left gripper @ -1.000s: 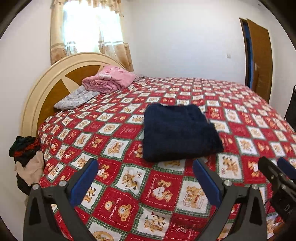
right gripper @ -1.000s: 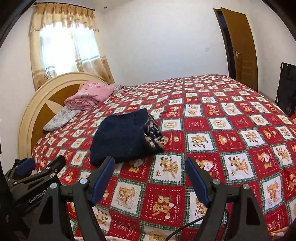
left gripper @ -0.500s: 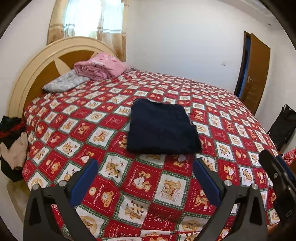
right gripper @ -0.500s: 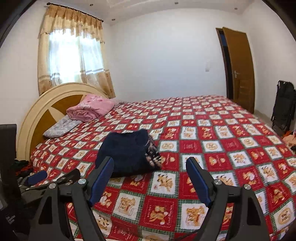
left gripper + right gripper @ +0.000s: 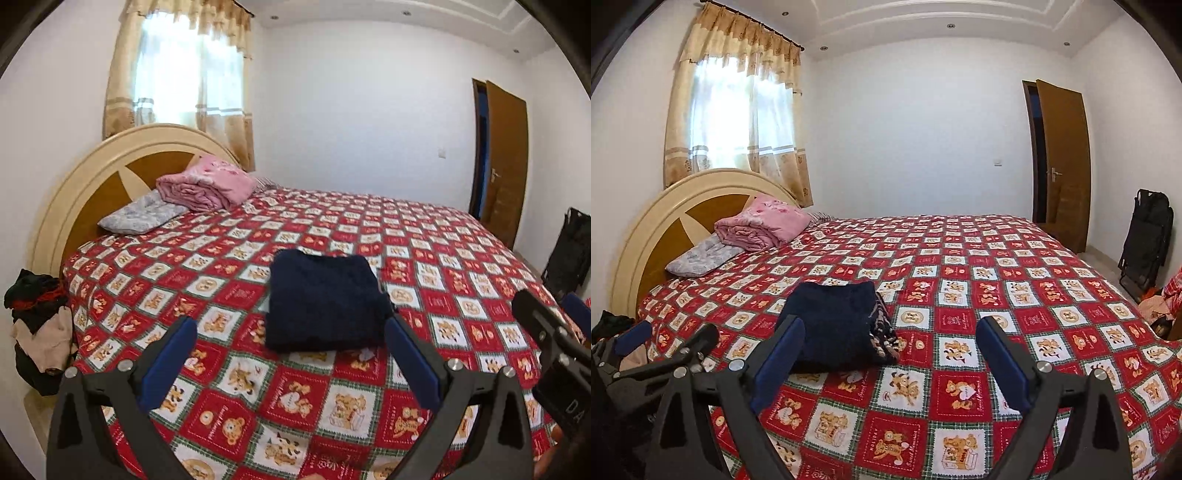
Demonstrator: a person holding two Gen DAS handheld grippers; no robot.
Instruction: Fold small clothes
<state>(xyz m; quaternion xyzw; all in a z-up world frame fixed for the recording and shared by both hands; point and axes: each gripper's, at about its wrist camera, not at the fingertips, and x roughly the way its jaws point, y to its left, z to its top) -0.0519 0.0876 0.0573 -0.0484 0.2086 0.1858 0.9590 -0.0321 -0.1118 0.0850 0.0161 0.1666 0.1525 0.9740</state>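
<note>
The folded navy garment (image 5: 325, 301) lies on the bed (image 5: 443, 236) ahead of both empty, wide-open hand-held grippers — left hand-held gripper (image 5: 291, 354) nearer and square-on, right hand-held gripper (image 5: 890, 350) offset rightward.

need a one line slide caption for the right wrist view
Open right gripper hovers above a folded navy garment on the red teddy-bear bedspread, left gripper alongside.

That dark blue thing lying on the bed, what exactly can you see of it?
The navy garment is a thick, knit-looking piece folded into a neat rectangle, lying flat on the red patterned bedspread. From the right wrist view, patterned layers show at its right edge. Nothing else touches it; both grippers are open and held clear of it.
</note>
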